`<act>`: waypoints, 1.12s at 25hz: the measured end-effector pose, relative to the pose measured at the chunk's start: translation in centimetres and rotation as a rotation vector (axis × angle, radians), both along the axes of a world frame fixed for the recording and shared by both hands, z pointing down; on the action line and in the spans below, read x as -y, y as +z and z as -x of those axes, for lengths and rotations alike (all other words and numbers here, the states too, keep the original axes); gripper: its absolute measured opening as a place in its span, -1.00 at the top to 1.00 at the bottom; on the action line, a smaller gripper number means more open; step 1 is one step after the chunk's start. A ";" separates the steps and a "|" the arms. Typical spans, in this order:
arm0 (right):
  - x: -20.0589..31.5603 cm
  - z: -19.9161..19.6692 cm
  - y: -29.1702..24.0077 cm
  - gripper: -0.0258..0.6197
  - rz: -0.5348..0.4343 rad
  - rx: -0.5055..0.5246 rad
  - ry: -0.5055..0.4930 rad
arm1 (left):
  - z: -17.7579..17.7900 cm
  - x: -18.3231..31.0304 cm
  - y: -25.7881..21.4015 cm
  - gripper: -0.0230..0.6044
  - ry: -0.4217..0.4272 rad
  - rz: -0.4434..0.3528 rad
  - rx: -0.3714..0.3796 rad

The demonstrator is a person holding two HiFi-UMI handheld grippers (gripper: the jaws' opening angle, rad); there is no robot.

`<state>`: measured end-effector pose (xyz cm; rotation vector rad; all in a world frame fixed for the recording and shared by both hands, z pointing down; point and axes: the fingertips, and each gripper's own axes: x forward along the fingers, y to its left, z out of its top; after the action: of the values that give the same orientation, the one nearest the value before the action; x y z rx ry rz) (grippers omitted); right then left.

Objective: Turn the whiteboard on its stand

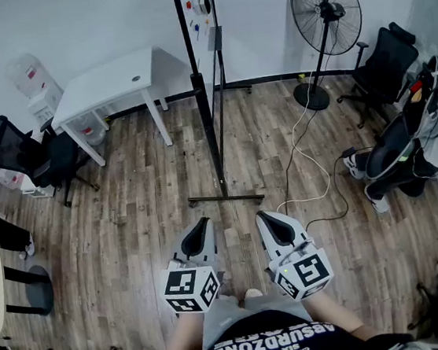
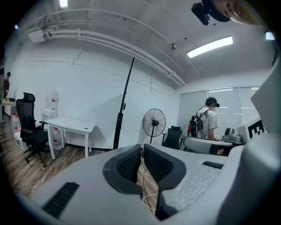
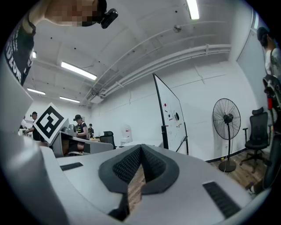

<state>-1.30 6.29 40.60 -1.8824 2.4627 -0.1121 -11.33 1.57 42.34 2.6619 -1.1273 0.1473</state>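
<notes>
Wood-plank floor, head view: 1 whiteboard (image 1: 201, 14) on 1 stand (image 1: 212, 131) stands dead ahead of the operator, edge-on, so the board's long horiz. axis runs away from the operator and the stand's foot bar (image 1: 226, 199) lies crosswise. The 2 tools, left gripper (image 1: 200, 229) and right gripper (image 1: 269, 221), sit side by side just short of the foot bar, not touching the stand. The post lines up betw. them, marginally closer to the left unit. Also 1 fan (image 1: 325, 6) and 1 white table (image 1: 109, 85). Left gripper view: left gripper (image 2: 141, 160) jaws drawn together to a thin slit, nothing held. The whiteboard (image 2: 124, 105) reads as a dark upright, ahead and slightly left. Right gripper view: right gripper (image 3: 140, 151) jaw tips meet, empty. The whiteboard (image 3: 172, 116) shows its marked face, ahead and right, well apart.
</notes>
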 end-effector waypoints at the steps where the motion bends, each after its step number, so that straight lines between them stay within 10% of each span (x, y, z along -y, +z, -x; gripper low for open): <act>1: -0.2 -0.2 0.0 0.92 0.001 -0.002 0.000 | -0.2 -0.2 -0.1 0.84 -0.003 -0.002 -0.003; 28: 3.2 -2.9 1.1 0.92 0.017 -0.029 -0.030 | -2.8 5.7 -1.2 0.84 -0.038 -0.045 0.009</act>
<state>1.63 3.06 41.71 -1.8674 2.5177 -0.1073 -8.57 -4.16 41.10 2.6800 -1.1971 0.1289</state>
